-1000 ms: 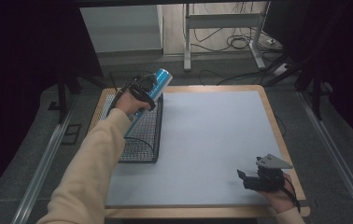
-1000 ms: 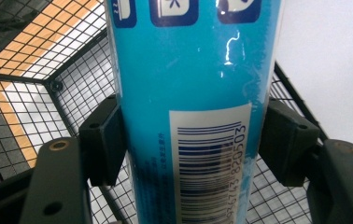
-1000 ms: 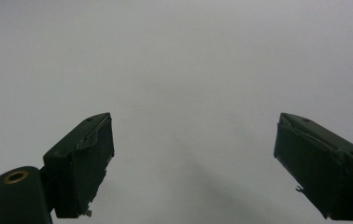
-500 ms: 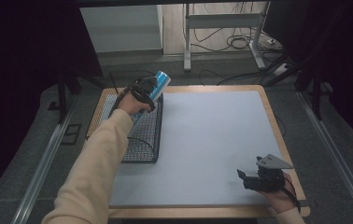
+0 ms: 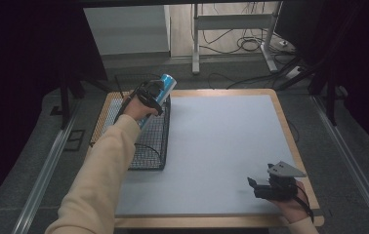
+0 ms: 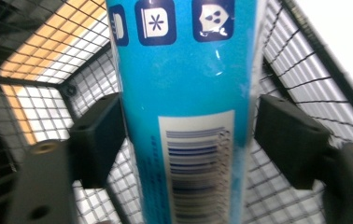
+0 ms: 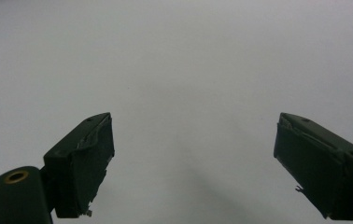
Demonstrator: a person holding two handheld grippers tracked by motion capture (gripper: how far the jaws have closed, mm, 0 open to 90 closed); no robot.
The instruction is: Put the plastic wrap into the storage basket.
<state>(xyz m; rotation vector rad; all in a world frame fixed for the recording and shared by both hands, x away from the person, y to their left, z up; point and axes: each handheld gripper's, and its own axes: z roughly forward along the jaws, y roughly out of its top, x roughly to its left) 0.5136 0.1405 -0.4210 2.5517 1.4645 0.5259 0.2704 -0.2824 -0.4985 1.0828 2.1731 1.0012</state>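
Observation:
A blue can (image 5: 166, 84) with a barcode label (image 6: 188, 93) leans over the far right corner of a black wire basket (image 5: 148, 146). My left gripper (image 5: 149, 95) is around the can. Its jaws have just been opening, and the can stands between the pads (image 6: 95, 140) with a slim gap on the right side, so the gripper (image 6: 186, 135) is open. My right gripper (image 5: 256, 187) rests low over the white table top near the front right corner. It is open (image 7: 193, 154) with nothing between its fingers.
The wire basket sits along the left side of the white table top (image 5: 221, 141), and its mesh (image 6: 34, 107) surrounds the can. The table has a wooden rim (image 5: 290, 141). Metal rails and cables lie on the floor around it.
The left hand and the can have shifted slightly down and left towards the basket. The right gripper has not moved.

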